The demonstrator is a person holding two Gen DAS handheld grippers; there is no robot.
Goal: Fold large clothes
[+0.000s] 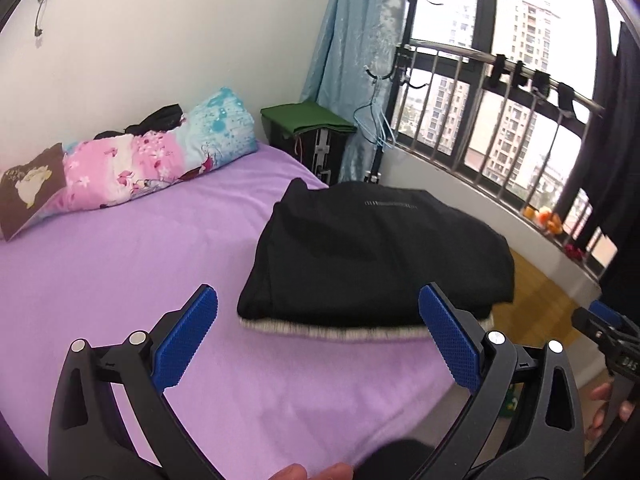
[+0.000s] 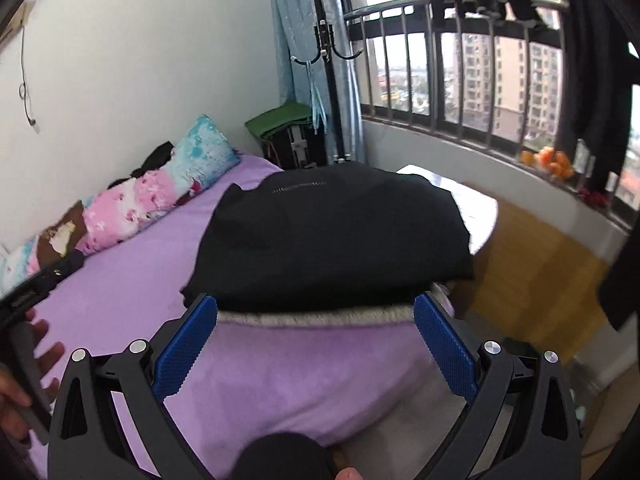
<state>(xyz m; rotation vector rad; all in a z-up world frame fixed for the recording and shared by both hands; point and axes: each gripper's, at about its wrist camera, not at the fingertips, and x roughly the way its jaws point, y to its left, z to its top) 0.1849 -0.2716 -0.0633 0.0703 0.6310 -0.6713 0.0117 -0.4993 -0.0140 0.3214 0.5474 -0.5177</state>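
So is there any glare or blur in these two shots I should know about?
Left wrist view: the window is blown out white, the black folded garment loses detail, and the fisheye bends the railing. Right wrist view: motion blur smears the garment's grey lining edge and the wooden floor; the window is less overexposed.

Both wrist cameras are looking across the bed [image 1: 120,280] toward the window corner.

The left one is sitting back and leftward, the right one closer and lower; both are sharing the folded black garment [image 1: 376,252], the pillows [image 2: 160,192], the curtain [image 1: 352,40] and the railing [image 2: 460,24].
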